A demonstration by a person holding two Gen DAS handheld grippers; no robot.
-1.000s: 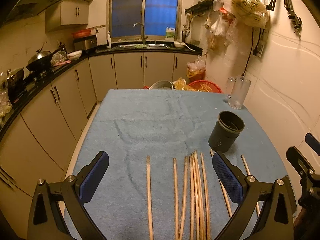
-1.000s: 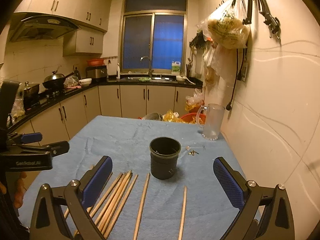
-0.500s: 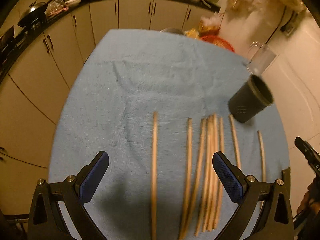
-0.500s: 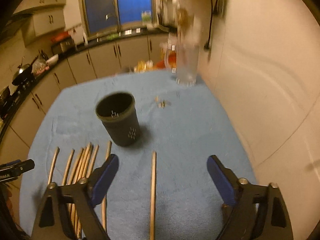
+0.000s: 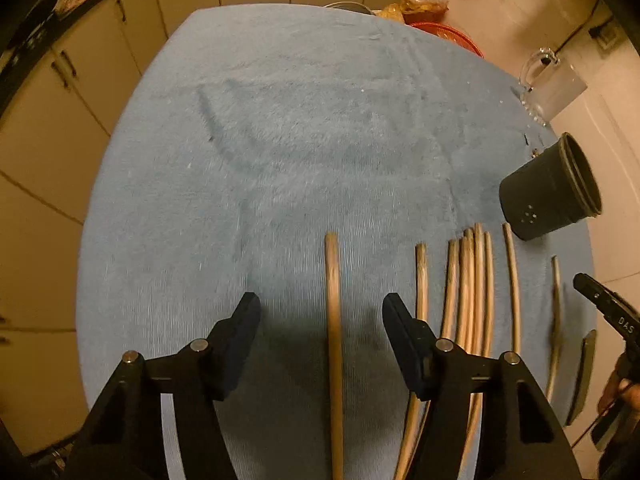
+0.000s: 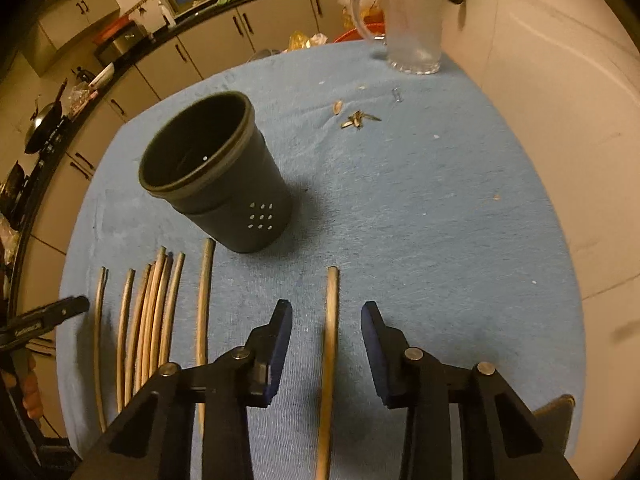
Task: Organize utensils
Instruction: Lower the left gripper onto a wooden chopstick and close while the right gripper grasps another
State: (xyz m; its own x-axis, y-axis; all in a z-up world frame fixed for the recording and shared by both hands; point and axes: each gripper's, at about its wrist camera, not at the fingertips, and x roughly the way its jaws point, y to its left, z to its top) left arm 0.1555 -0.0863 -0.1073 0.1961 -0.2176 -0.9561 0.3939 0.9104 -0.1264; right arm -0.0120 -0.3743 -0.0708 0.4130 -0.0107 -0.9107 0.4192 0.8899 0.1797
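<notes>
Several wooden chopsticks lie side by side on the blue cloth. A dark utensil holder [image 5: 550, 194] [image 6: 216, 176] stands upright just beyond their far ends. My left gripper [image 5: 320, 310] is open and straddles the leftmost chopstick [image 5: 333, 320] without touching it. My right gripper [image 6: 326, 316] is open and straddles the rightmost chopstick [image 6: 330, 332]. A tight bundle of chopsticks [image 5: 472, 300] [image 6: 154, 312] lies between the two grippers.
A glass mug [image 6: 408, 28] [image 5: 554, 84] stands at the far right of the table by the wall. Small scraps [image 6: 356, 118] lie on the cloth [image 6: 420, 208] near it. Kitchen cabinets and a counter run along the left and back.
Both grippers have dropped and tilted down toward the table. Each pair of fingers has narrowed and now straddles a single chopstick. The chopsticks and holder have not moved.
</notes>
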